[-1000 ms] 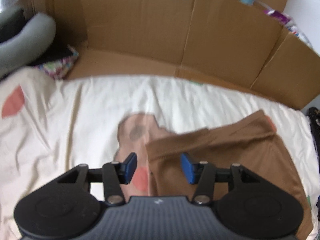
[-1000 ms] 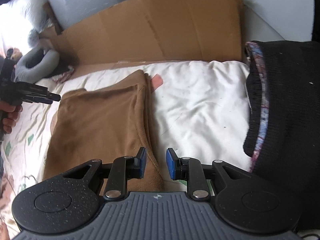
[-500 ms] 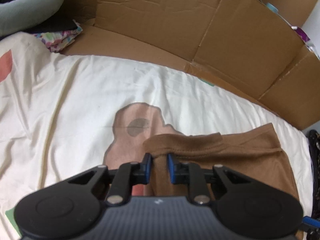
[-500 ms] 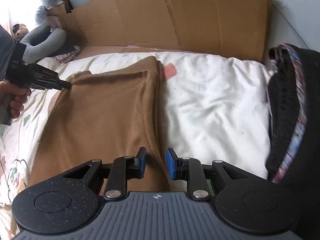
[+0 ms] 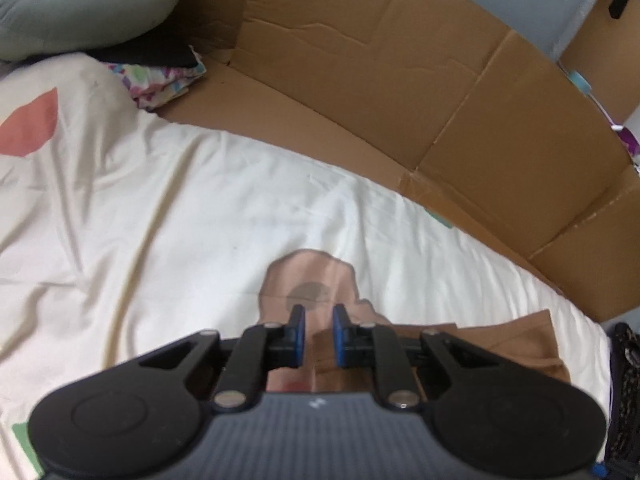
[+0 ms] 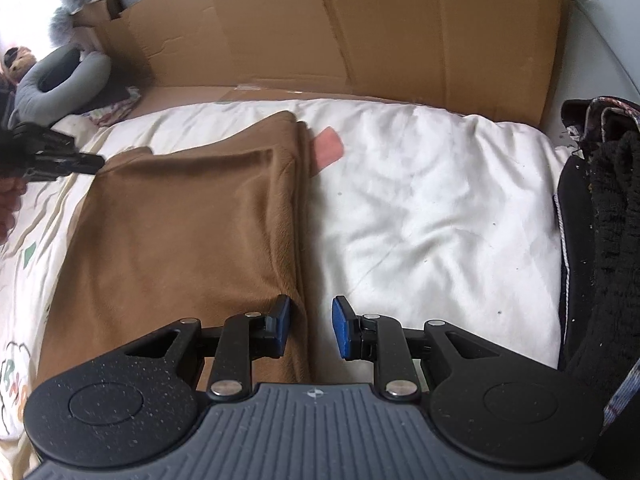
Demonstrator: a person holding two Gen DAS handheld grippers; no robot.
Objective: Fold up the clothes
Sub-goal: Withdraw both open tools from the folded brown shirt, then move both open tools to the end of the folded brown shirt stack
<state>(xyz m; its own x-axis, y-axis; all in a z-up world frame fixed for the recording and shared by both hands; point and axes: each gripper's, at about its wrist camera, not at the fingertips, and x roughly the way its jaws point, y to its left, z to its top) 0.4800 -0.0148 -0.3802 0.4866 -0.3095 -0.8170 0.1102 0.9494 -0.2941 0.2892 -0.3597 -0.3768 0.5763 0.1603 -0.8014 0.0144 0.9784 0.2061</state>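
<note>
A brown garment [image 6: 188, 220] lies folded flat on the white printed sheet [image 6: 432, 208]. In the right wrist view my left gripper [image 6: 94, 163] reaches its far left corner, held by a person's hand at the frame's left edge. In the left wrist view the left gripper [image 5: 319, 332] has narrow, closing jaws with that brown corner [image 5: 320, 340] between the pads; a gap still shows. My right gripper [image 6: 308, 320] is open over the garment's near right edge, its left pad [image 6: 282, 314] above the cloth and its right pad over bare sheet.
Cardboard panels [image 6: 360, 32] wall the back of the bed. A grey neck pillow [image 6: 60, 80] lies at the back left. Dark knitted clothes [image 6: 600, 220] are piled along the right side. The sheet carries a brown bear print [image 5: 308, 276].
The left gripper's jaws have drawn in from wide to narrow and it has slid onto the garment's corner. The right gripper has shifted along the garment's right edge, its jaws much the same.
</note>
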